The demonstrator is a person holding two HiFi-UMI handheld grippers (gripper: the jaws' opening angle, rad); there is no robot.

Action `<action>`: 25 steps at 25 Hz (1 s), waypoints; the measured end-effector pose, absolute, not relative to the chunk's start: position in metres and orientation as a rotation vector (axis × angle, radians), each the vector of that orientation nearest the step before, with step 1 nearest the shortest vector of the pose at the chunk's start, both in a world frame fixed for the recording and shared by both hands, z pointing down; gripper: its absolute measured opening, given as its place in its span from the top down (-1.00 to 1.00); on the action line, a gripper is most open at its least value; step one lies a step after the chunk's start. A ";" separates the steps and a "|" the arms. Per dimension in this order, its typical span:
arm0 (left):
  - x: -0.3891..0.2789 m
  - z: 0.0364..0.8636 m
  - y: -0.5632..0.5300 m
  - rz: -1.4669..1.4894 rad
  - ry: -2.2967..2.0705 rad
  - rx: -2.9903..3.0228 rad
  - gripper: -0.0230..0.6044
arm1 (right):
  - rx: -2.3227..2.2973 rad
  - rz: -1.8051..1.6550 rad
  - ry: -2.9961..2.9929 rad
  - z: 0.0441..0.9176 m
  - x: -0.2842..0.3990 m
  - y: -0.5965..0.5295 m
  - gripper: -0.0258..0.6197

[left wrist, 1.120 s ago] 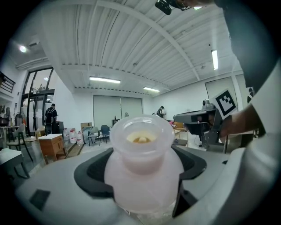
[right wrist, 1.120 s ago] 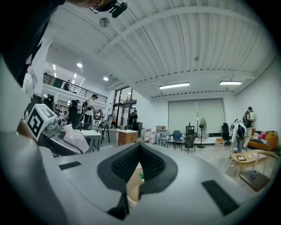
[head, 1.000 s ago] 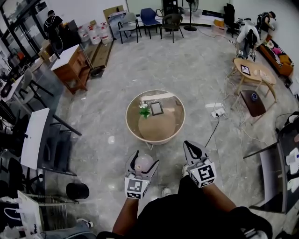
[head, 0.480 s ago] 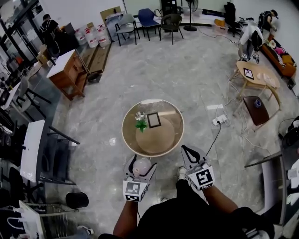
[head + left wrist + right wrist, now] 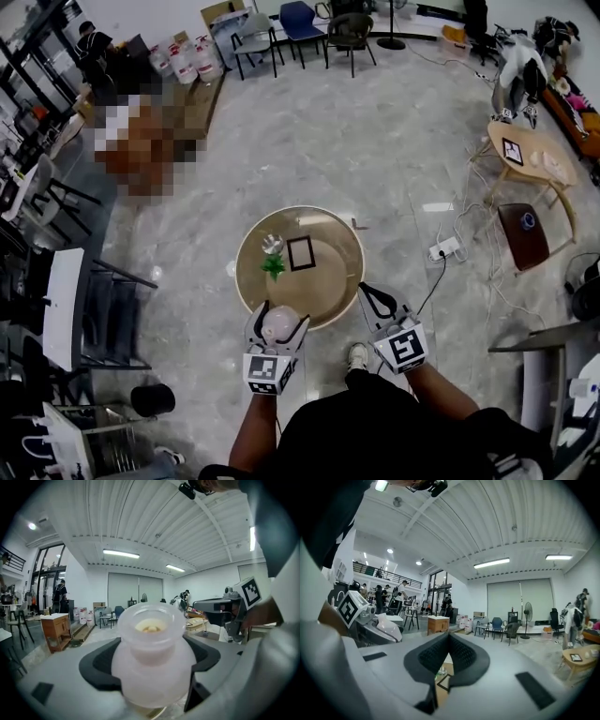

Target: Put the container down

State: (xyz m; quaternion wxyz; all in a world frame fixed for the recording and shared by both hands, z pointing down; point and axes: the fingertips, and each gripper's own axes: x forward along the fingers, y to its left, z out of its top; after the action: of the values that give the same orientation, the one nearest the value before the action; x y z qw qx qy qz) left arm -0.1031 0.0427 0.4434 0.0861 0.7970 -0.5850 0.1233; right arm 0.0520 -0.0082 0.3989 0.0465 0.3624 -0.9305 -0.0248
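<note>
A pale pink translucent container (image 5: 279, 324) with a wide open mouth sits upright between the jaws of my left gripper (image 5: 277, 321), which is shut on its bulging body. The left gripper view shows the container (image 5: 152, 653) filling the space between the black pads (image 5: 96, 667) of the left gripper (image 5: 151, 670). In the head view it hangs over the near left rim of a round wooden table (image 5: 333, 281). My right gripper (image 5: 370, 292) is at the table's near right rim. In its own view the right gripper (image 5: 449, 639) has its tips together and holds nothing.
On the table stand a small green plant (image 5: 273, 266), a glass (image 5: 273, 244) and a dark picture frame (image 5: 300, 253). A white-topped desk with chairs (image 5: 70, 300) and a black stool (image 5: 153, 400) are to the left. A power strip with cables (image 5: 441, 250) and low wooden tables (image 5: 530, 155) are to the right.
The round table has come closer: both grippers now reach its near rim, where they were short of it before. The left gripper still holds the container and the right stays shut.
</note>
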 end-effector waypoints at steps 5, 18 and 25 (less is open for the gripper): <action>-0.093 0.443 -0.004 0.321 -1.788 2.324 -0.39 | 1.030 -0.068 -2.847 0.402 0.061 -0.048 0.92; -0.107 0.441 -0.128 0.303 -1.731 2.365 -0.39 | 1.055 -0.025 -2.858 0.411 0.040 -0.139 0.92; -0.124 0.472 -0.177 0.308 -1.637 2.351 -0.39 | 1.054 -0.061 -2.792 0.410 0.012 -0.185 0.92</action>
State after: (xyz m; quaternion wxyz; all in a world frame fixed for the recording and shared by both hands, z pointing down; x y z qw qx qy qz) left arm -0.1236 -0.1773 0.4723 0.1300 0.8090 -0.5634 0.1059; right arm 0.0124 -0.1854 0.4102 0.0782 0.3521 -0.9324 -0.0205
